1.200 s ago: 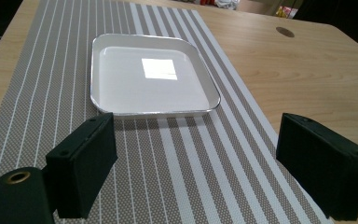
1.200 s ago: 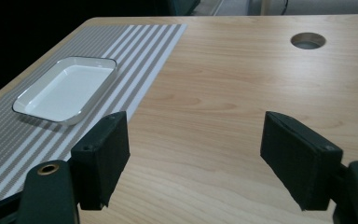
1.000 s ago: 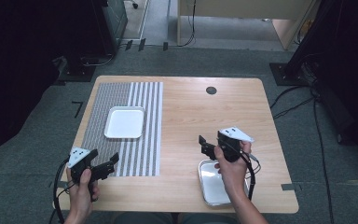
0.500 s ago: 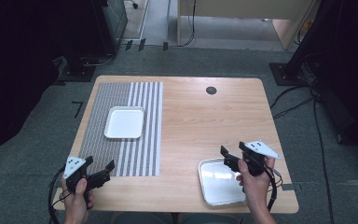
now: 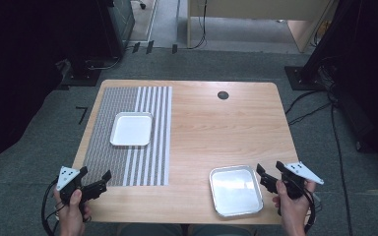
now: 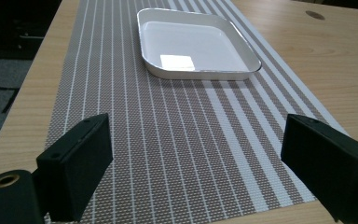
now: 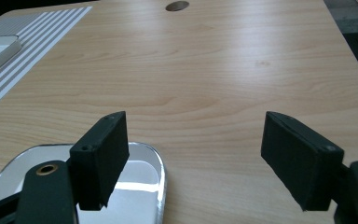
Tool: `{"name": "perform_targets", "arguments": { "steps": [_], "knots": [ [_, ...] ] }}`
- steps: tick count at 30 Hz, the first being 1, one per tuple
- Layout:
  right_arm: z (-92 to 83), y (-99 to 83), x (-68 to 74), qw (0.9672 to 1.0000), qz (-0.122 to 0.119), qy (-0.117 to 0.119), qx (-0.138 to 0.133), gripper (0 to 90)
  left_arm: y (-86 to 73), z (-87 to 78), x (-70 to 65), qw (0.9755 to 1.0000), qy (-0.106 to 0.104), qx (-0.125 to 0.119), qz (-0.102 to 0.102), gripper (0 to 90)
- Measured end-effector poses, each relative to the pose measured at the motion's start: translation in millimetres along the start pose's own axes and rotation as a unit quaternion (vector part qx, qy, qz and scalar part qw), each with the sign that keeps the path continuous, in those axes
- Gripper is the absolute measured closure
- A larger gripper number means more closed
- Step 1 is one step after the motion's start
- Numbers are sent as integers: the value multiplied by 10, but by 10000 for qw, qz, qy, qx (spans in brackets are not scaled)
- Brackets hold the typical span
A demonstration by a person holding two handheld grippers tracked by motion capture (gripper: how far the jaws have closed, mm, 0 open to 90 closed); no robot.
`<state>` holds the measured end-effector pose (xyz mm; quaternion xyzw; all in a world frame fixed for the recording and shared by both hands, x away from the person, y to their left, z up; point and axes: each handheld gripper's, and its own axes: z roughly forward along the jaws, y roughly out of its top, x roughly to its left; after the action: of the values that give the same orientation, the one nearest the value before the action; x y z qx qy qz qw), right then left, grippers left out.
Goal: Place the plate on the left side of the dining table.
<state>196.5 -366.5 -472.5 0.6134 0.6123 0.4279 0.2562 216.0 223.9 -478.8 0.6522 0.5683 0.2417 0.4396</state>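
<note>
Both claws stand wide and empty: the right claw [image 5: 267, 178] just beside the metal tray [image 5: 236, 190] near the surface's [image 5: 211, 132] front edge, the tray's near part cut off in the right gripper view, the left claw [image 5: 98, 185] by the striped mat [image 5: 128, 147].
</note>
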Motion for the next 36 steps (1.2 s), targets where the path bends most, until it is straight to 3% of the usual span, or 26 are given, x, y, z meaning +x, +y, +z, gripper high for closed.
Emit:
{"name": "perform_targets", "arguments": {
  "steps": [16,22,31,36],
  "knots": [
    [-122,-190,-500,9990,122,-432,-3,239,-113,47,325,9991,408,141,58,80],
    [-98,-292,-704,9979,185,-608,82,240,-154,66,458,9988,428,217,15,37],
    [-107,-372,-855,9966,273,-748,210,239,-170,52,586,9979,581,279,11,37],
    [-77,-410,-905,9962,306,-735,357,235,-209,55,617,9964,690,473,162,37]
  ]
}}
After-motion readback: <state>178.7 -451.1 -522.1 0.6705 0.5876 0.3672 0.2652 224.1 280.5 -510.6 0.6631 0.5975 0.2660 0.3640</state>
